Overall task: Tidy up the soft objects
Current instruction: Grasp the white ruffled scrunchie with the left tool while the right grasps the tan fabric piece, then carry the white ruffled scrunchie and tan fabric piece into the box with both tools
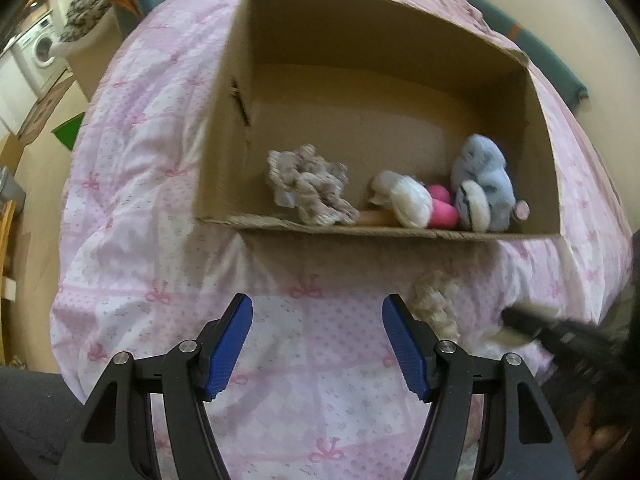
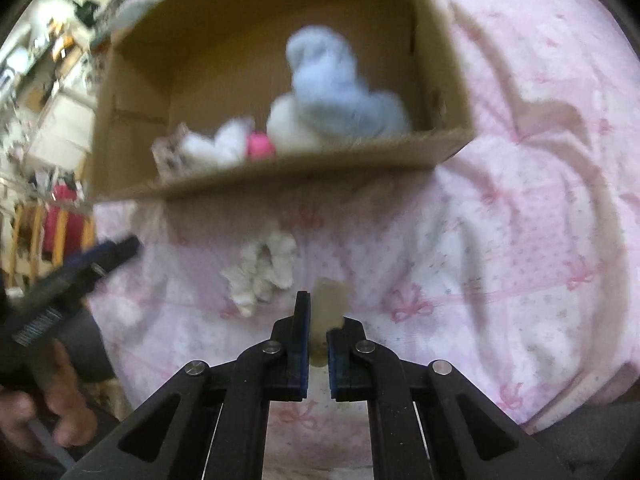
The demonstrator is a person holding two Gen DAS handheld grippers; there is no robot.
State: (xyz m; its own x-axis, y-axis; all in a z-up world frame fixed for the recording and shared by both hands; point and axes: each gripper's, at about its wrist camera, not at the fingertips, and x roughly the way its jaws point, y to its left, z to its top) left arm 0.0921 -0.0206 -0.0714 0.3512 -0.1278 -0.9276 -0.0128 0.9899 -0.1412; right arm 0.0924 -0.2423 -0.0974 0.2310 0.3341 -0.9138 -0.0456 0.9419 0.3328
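An open cardboard box (image 1: 400,234) lies on the pink bedspread (image 1: 152,208). Inside are a beige crocheted piece (image 1: 312,188), a white soft toy (image 1: 404,198), a pink ball-shaped item (image 1: 440,204) and a light blue plush (image 1: 482,180). The box (image 2: 312,160) and blue plush (image 2: 340,88) also show blurred in the right wrist view. My left gripper (image 1: 317,344) is open and empty above the bedspread. A cream knitted piece (image 1: 436,304) lies in front of the box, beside the left gripper. My right gripper (image 2: 318,328) is shut on a small beige soft object (image 2: 330,300); the knitted piece (image 2: 262,272) lies to its left.
The bed edge falls away at the left (image 1: 60,280). A washing machine (image 1: 40,48) and clutter stand in the far-left background. A teal cushion (image 1: 532,48) lies past the box at the right. My left gripper and hand (image 2: 60,288) show at the left of the right wrist view.
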